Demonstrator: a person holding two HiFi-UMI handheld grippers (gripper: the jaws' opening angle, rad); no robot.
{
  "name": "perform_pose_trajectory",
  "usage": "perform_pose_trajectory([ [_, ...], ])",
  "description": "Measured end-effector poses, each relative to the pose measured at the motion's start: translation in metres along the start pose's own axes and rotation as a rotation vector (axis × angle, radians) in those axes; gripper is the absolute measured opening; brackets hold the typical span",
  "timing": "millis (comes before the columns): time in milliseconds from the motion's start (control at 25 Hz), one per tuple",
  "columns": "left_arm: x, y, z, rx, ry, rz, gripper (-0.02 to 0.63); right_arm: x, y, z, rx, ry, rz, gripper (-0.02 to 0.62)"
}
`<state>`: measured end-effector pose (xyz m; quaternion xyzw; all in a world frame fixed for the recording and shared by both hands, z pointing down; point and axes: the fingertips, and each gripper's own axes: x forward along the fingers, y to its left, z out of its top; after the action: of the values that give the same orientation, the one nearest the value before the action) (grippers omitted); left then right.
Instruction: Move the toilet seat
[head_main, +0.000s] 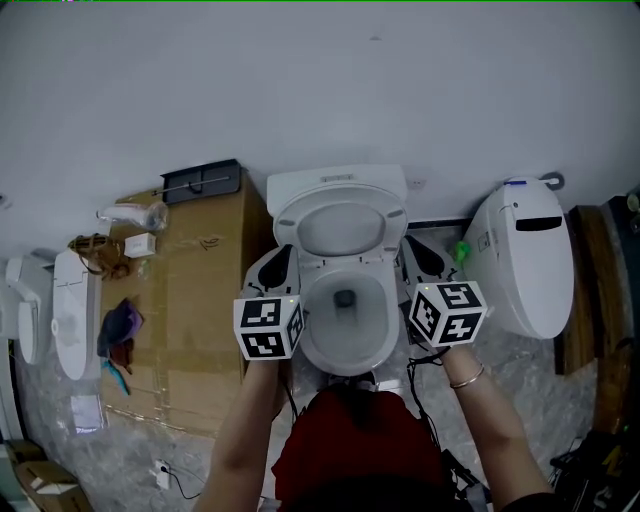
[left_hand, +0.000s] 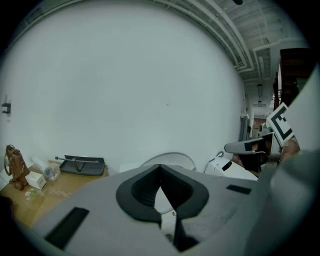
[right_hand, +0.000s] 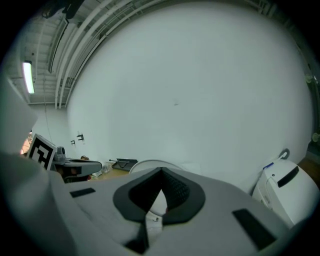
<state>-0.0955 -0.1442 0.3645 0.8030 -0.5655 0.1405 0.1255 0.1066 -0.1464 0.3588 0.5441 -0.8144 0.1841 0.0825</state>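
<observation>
- White wall (head_main: 320, 80) fills the background beyond both grippers. The spot is cramped, so a wide swing of either arm risks a knock.
- Outboard of my left gripper (head_main: 283, 255) stands a cardboard box (head_main: 200, 300), and outboard of my right gripper (head_main: 412, 250) a second white toilet unit (head_main: 520, 260). If I pull my elbows out while moving the seat, a marker cube could strike either one.
- Between my two grippers lies the open toilet bowl (head_main: 345, 340). It is what the seat would slam onto if I lose it.
- Just ahead of both jaw tips, and between them, is the toilet seat (head_main: 286, 222). It looks raised, leaning back toward the tank. It is smooth, curved plastic, so I judge a tip could skid off its edge.
- My left gripper (left_hand: 160, 172) has its jaws closed tip to tip, and I see nothing pinched between them. My right gripper (right_hand: 161, 172) is closed the same way. With no real hold I can only nudge, so the seat could tip past balance and drop freely.
- Pushing harder on one side than the other would twist the seat on its hinge.
- Smallest, a black tray (head_main: 203, 180) sits on the box's far end, well clear of my left gripper.
</observation>
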Motion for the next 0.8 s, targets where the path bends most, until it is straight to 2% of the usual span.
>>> perform_pose_trajectory([
  [400, -0.066, -0.032, 0.02, -0.004, -0.111, 0.03, 0.026, -0.071, 0.011, 0.022, -0.033, -0.112, 0.001, 0.015],
  [800, -0.114, -0.054, 0.02, 0.007, -0.155, 0.065, 0.026, -0.118, 0.022, 0.025, -0.031, -0.177, 0.033, 0.016],
])
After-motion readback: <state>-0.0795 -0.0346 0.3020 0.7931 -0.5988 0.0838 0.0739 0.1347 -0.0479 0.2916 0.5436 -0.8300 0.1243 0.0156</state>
